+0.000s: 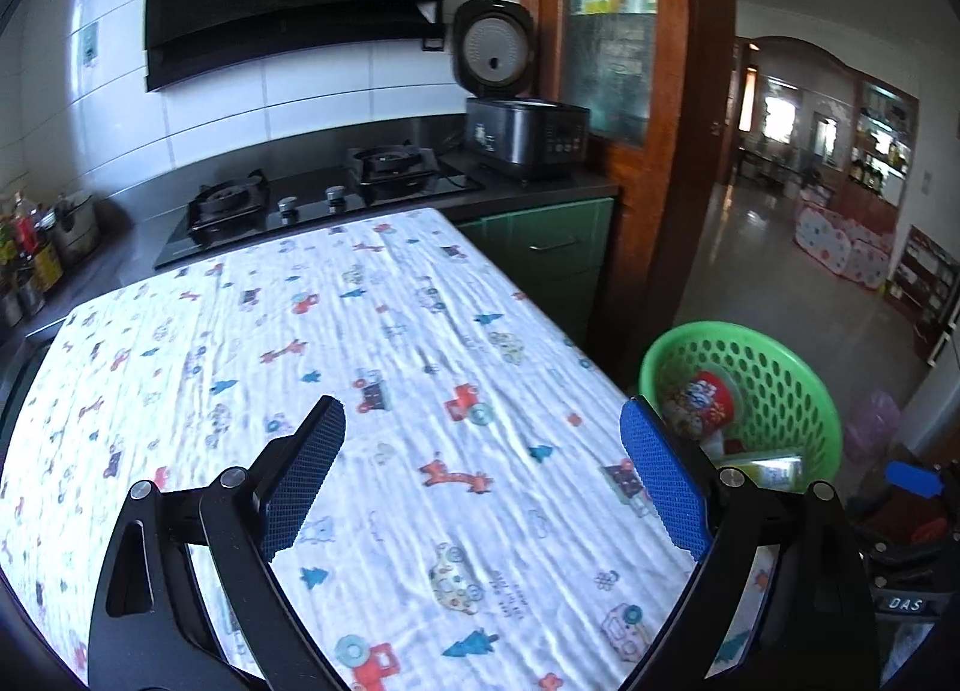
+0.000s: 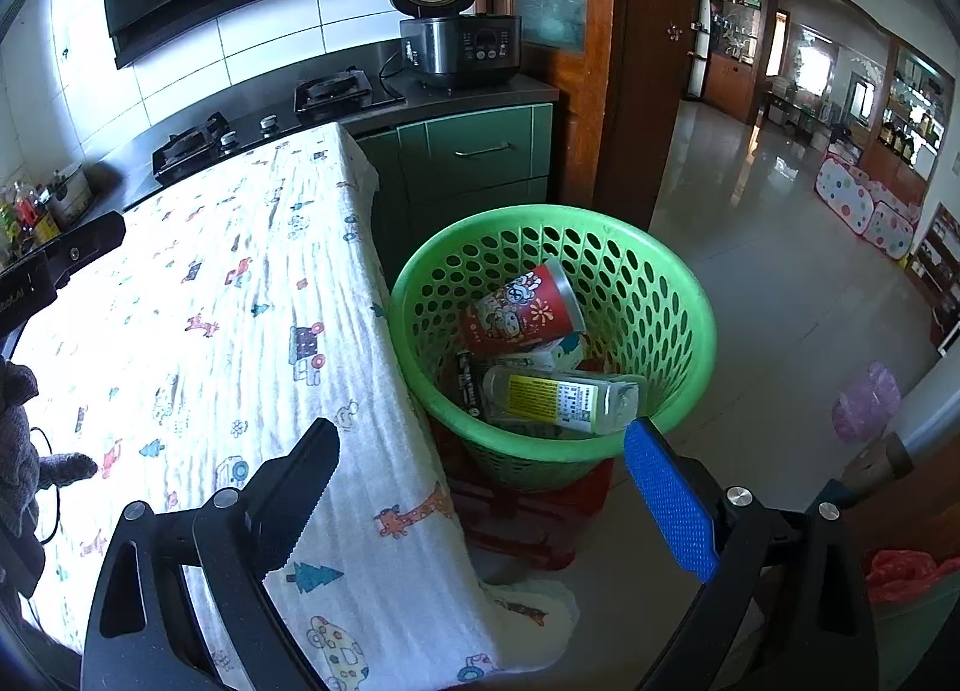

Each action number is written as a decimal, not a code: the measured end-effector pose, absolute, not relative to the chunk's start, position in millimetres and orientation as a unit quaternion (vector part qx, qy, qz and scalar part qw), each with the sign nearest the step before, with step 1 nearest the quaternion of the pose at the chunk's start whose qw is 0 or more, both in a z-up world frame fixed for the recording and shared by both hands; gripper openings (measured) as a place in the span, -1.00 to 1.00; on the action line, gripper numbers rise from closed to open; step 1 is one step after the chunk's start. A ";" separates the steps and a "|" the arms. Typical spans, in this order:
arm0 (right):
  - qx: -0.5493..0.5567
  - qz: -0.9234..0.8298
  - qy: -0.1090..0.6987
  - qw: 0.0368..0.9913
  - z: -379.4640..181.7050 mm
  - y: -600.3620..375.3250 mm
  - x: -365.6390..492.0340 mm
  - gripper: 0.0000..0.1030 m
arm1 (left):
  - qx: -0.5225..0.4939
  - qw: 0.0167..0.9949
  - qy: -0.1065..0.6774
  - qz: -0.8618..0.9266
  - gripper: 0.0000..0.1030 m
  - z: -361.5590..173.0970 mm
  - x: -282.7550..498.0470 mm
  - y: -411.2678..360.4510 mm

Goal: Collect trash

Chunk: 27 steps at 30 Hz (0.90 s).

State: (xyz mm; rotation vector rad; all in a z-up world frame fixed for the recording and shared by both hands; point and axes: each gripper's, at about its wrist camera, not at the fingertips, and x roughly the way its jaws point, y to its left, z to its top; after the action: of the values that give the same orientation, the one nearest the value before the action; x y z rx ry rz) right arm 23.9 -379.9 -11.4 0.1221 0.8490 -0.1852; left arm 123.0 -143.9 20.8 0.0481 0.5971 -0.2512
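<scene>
A: Trash?

B: All in the round green perforated plastic basket (image 2: 690, 295), on the floor just beside the table's right edge. Red printed paper cup (image 2: 522, 313) lying on its side toward the back wall, clear plastic bottle with yellow label (image 2: 561, 397) lying flat at the front rim, small white carton (image 2: 555, 356) between them, dark wrapper (image 2: 468, 385) on the left side.

A: Under the basket?

B: A red plastic stool (image 2: 516, 523), basket sits on it.

A: Right gripper?

B: The right gripper (image 2: 480, 490) hangs over the table's right edge and the basket's near rim, jaws spread wide, nothing between them.

A: Left?

B: The left gripper (image 1: 483, 481) hovers above the table, jaws also wide apart and empty.

A: Table?

B: White crinkled cloth with small car, giraffe and tree prints (image 1: 336, 331) covers it, hanging over the right edge. Nothing lying on it in view.

A: Behind?

B: Black gas hob (image 1: 312, 199) on the counter past the far edge, black rice cooker with lid up (image 1: 522, 139) at the counter's right end.
</scene>
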 end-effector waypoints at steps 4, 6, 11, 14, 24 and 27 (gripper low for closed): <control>0.059 -0.085 0.409 0.907 -12.2 -373.6 22.0 0.80 | 0.012 0.951 0.292 -0.103 0.78 22.1 120.4 -131.4; 0.053 -0.084 0.408 0.908 -12.1 -368.5 20.4 0.80 | 0.007 0.951 0.293 -0.095 0.79 21.7 118.3 -125.7; 0.044 -0.085 0.404 0.910 -13.0 -355.8 15.3 0.80 | 0.000 0.950 0.303 -0.081 0.82 18.2 113.2 -111.0; 0.049 -0.082 0.404 0.910 -13.1 -349.3 13.7 0.80 | -0.001 0.950 0.306 -0.070 0.82 16.4 109.5 -102.3; 0.066 -0.083 0.400 0.910 -14.4 -329.1 5.1 0.80 | 0.011 0.955 0.289 -0.058 0.85 18.6 90.7 -84.7; 0.061 -0.093 0.398 0.911 -12.5 -325.8 2.2 0.80 | 0.015 0.958 0.280 -0.061 0.85 21.2 83.0 -82.2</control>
State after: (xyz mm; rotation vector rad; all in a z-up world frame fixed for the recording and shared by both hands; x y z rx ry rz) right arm 2.2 -325.8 -12.5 0.1261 0.8200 -0.1923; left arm 83.0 -82.2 21.2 0.0306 0.5687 -0.1247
